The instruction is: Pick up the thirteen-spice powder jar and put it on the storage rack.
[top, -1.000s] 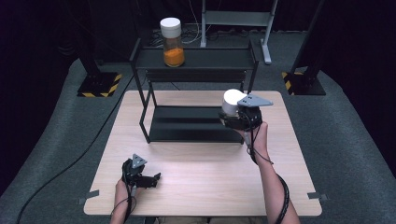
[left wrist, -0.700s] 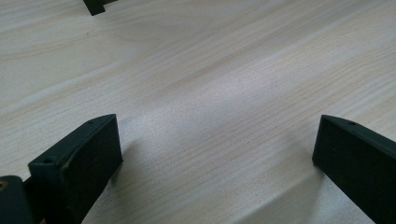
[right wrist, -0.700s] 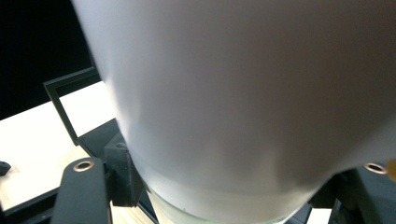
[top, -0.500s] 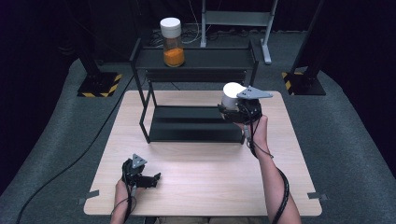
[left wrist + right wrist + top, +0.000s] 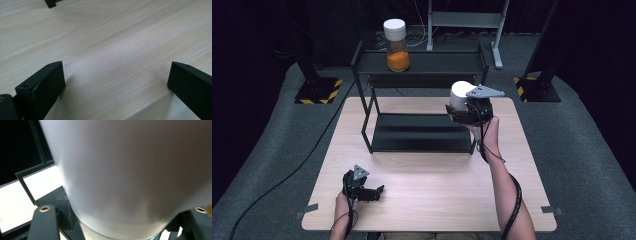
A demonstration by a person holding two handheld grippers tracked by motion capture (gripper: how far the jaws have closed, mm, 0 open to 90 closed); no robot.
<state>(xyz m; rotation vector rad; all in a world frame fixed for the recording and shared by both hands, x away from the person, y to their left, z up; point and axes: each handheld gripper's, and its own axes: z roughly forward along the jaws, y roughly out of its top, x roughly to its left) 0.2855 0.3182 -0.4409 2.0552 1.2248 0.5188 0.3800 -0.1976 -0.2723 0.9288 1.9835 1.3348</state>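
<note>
The right tongs (image 5: 460, 107) pinch a white-lidded jar (image 5: 459, 95), lid up and tilted; its contents are hidden. The left tongs (image 5: 373, 192) rest spread on the bench (image 5: 437, 195).

Stood on the table (image 5: 427, 200): a rack (image 5: 419, 127) at the far edge, a jar (image 5: 396, 45) on its top shelf, left.

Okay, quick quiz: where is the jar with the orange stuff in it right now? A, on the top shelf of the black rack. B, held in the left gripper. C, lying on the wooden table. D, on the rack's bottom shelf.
A: the high view shows the white-lidded jar standing upright on the top shelf of the black rack.
</note>
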